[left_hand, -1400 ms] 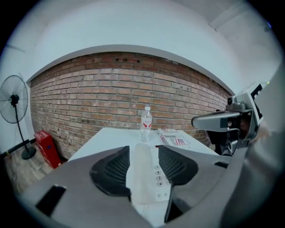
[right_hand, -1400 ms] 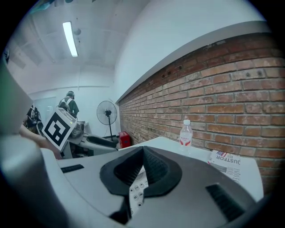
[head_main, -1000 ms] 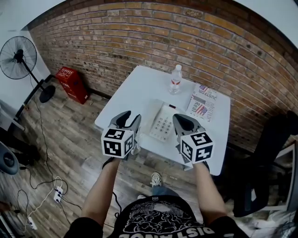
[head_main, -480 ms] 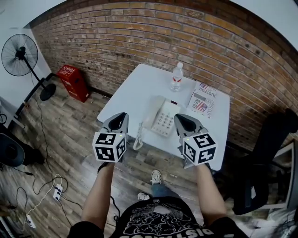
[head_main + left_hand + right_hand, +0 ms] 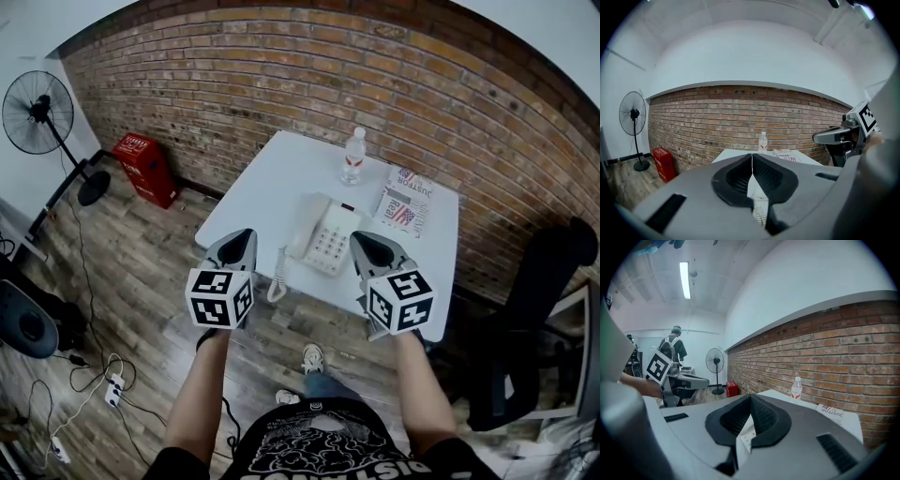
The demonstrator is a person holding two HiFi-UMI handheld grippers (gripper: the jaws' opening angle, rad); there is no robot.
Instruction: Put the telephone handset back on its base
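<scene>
pulled back from the worktop (image 5: 267, 178) edge

left gripper (image 5: 240, 234) had drawn clear, its fingers just closed together on nothing; right gripper (image 5: 367, 240) kept its fingers pressed together too. handset (image 5: 302, 228) lay on its base (image 5: 328, 239), white on white, outline hard to trace. coiled cord (image 5: 278, 274) hung over the near edge between both grippers.

One telephone (image 5: 323, 239), one bottle (image 5: 352, 157), one newspaper (image 5: 406, 206)

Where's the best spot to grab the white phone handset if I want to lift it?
Probably its slim middle. The white plastic handset lies lengthwise along the left side of the white keypad base, so come from above and pinch across its width, clear of the coiled cord at the near end.
</scene>
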